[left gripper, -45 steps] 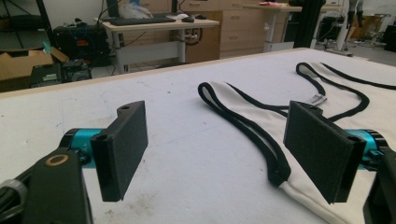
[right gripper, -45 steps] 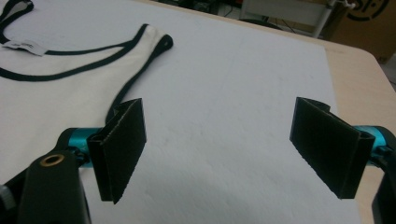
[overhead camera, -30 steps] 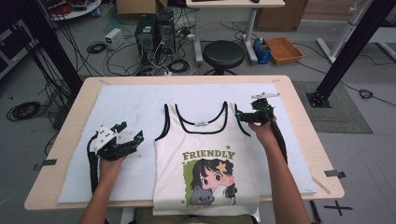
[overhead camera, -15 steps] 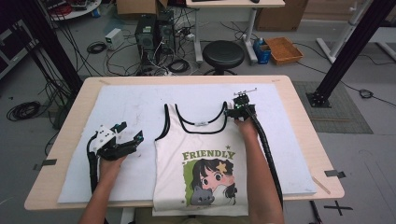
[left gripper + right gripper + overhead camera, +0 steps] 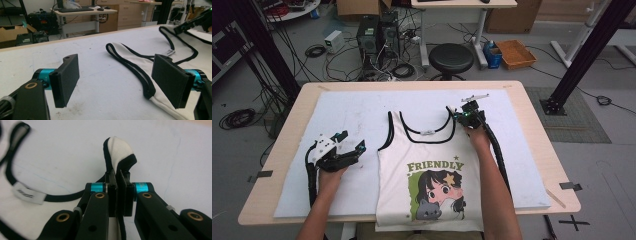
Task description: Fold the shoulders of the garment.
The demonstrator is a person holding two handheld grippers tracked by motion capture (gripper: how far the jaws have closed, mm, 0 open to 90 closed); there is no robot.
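The tank top [image 5: 429, 175] lies flat on the white mat [image 5: 522, 165], hem toward the person. The left gripper [image 5: 343, 148] rests on the mat beside the left shoulder strap [image 5: 130, 63], forearm level, jaws wide and empty. Farther off, the right gripper [image 5: 119, 182] has just closed its jaws onto the right strap [image 5: 118, 153], arm outstretched. Judged step: grasping the shoulders; next, the left jaws must take their strap.

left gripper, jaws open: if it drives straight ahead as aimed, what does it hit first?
Probably the tank top's near shoulder strap: in the left gripper view it lies on the white mat between and just ahead of the left gripper's open jaws. Depth is unclear; it could skim over the strap.
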